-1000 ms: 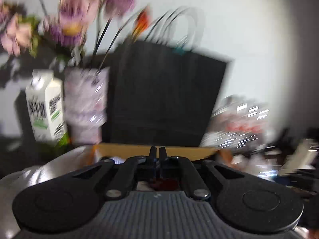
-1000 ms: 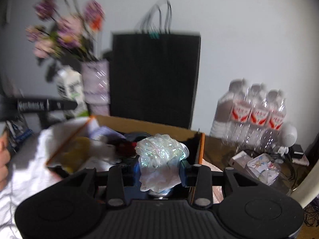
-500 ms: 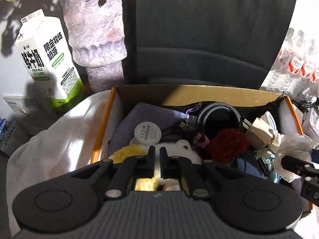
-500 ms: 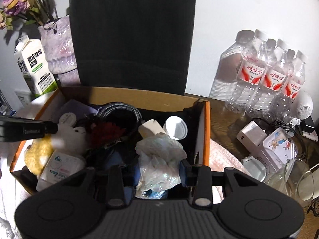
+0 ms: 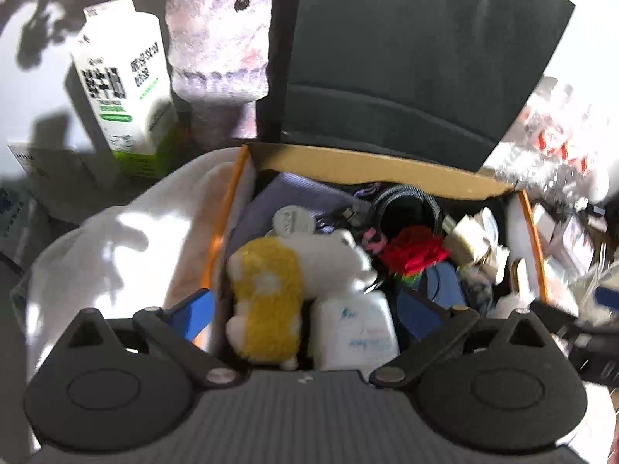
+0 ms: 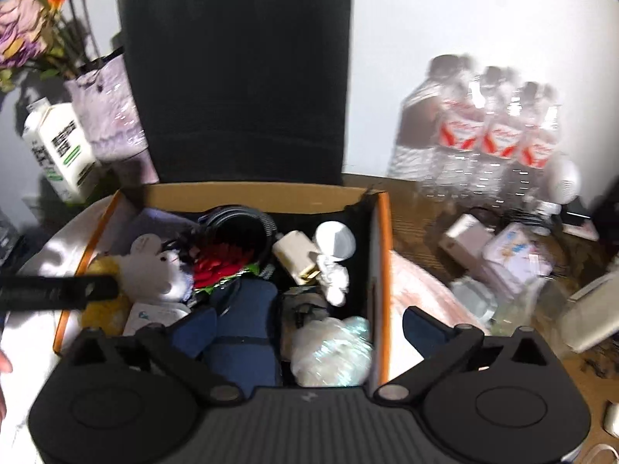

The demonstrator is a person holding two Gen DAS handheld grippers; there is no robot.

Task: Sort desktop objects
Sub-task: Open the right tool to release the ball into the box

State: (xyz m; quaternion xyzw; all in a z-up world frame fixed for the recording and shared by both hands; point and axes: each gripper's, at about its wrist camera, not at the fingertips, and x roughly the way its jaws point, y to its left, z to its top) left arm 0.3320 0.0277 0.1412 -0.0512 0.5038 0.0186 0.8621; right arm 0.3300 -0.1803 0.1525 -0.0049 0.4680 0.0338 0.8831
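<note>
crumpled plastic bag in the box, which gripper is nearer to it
Right. The right gripper hangs directly over the crumpled plastic bag at the box's right end, jaws opening. The left gripper is over the yellow sponge at the left end.

Both claws have swung down from facing the wall and the black bag to looking into the cardboard box (image 6: pixel 267 192). The left claw (image 5: pixel 301 313), pinched shut a moment ago, is opening, its jaws wide with nothing gripped; the yellow and white plush toy (image 5: pixel 271 290) and a white packet (image 5: pixel 354 332) lie in the box below it. The right claw (image 6: pixel 309 326) was clamped on a crumpled shiny plastic wrapper (image 6: pixel 334 348); its jaws are now opening too, and the wrapper has dropped free into the box's near right corner, touching neither finger.
</note>
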